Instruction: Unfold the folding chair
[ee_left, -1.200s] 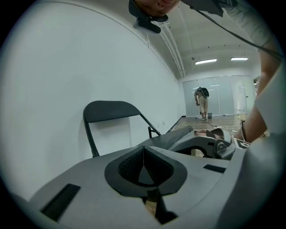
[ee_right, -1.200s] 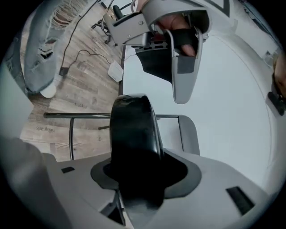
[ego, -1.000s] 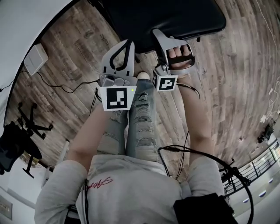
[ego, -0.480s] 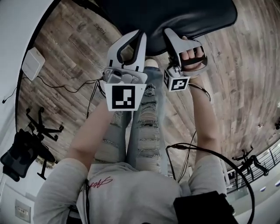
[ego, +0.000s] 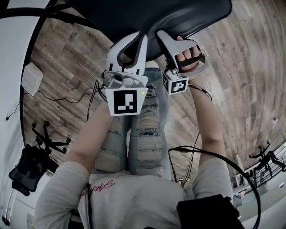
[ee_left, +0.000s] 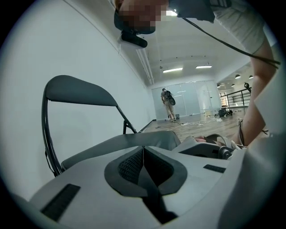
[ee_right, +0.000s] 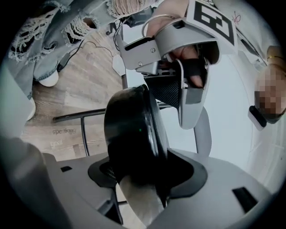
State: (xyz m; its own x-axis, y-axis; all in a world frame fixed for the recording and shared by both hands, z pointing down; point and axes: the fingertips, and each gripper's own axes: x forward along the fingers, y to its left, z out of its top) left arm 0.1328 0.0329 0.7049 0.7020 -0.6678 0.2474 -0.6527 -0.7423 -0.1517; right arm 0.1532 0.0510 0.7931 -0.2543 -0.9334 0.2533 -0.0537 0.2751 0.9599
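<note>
Head view: folding chair (ego: 178, 13) seat sits at top, ahead of the person's knees, with both grippers at its near edge; left gripper (ego: 139, 36) jaws are pressed together with nothing between them. Right gripper view: right gripper (ee_right: 134, 163) jaws stand wide and have just been opening, with the padded seat edge (ee_right: 129, 125) between them; chair back is upright beside the white wall (ee_left: 103, 58).

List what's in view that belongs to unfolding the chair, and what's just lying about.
Job in hand:
- folding chair
- right gripper, jaws have just been opening, seat edge between them
- left gripper, shut, empty

Lying about:
- white box by the wall
- floor cable
- dark tripod gear
- person far down the room
</note>
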